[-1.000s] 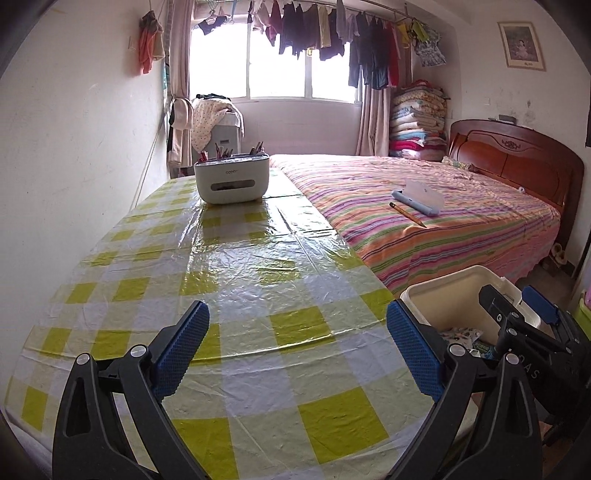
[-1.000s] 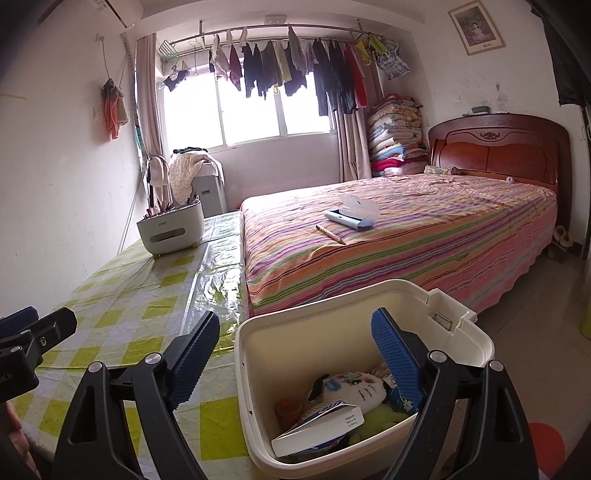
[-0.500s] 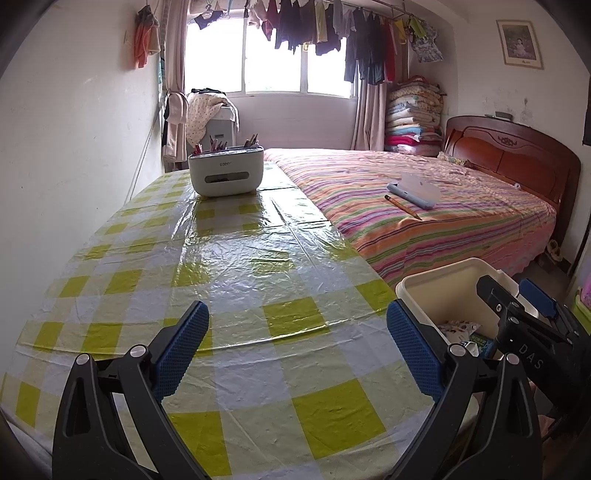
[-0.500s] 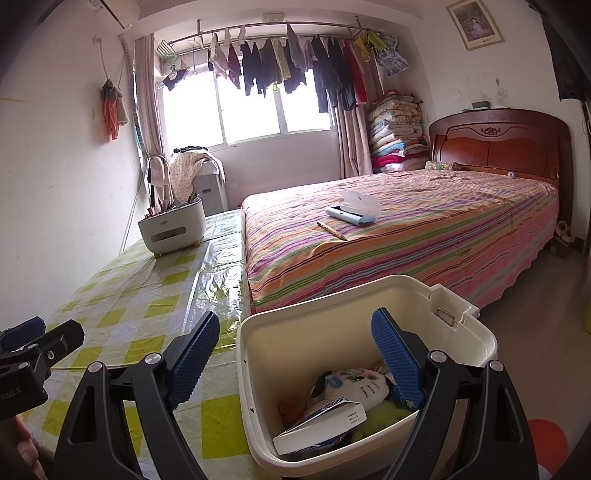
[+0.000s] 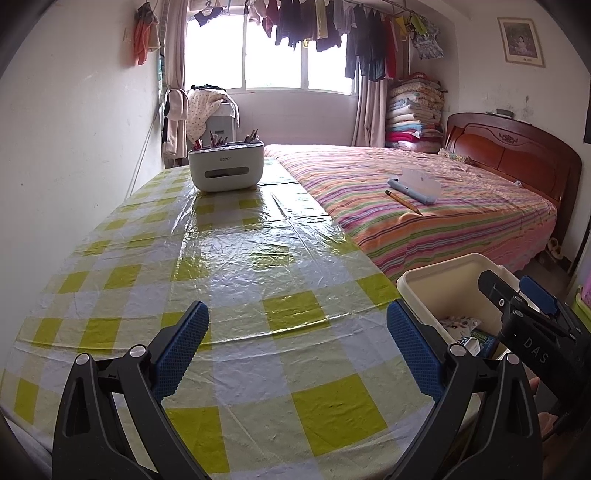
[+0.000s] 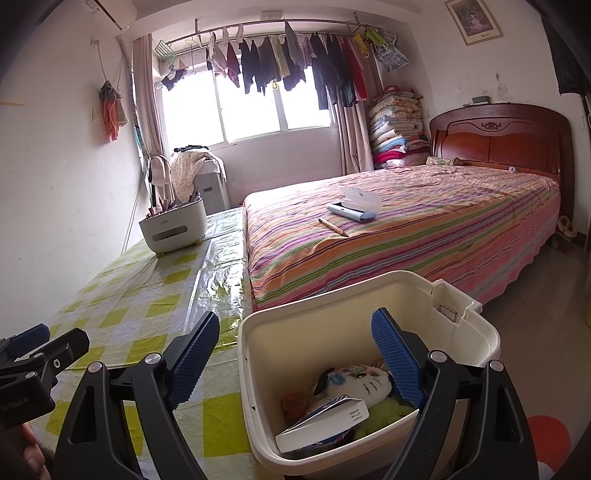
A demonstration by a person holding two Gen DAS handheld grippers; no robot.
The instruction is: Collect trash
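Over the bin (image 6: 369,332) beside the desk (image 5: 236,266): my right claw (image 6: 295,354) and left claw (image 5: 295,347), both spread, empty. Trash already inside (box, soft toy); risk: a jaw straddling the rim could snag and tip it.

Small bedroom w/ white walls (image 6: 55,177), scuffed in places. Bright daylight comes thru a wide window (image 6: 251,107) at the far end; a rail of hanging clothes (image 6: 295,62) runs across the top of it, curtains (image 6: 146,107) at both sides. A bed (image 6: 424,229) w/ a striped cover and dark red wooden headboard (image 6: 498,140) fills the right side. Folded blankets (image 6: 397,129) are stacked high in the corner btwn window and headboard. A framed picture (image 6: 474,20) hangs above the headboard. A table (image 5: 147,229) w/ a shiny yellow-and-white checked cover stands along the left wall, touching the bed's edge. Pale floor (image 6: 535,332) on the right. An air-con unit (image 6: 110,13) sits top left.
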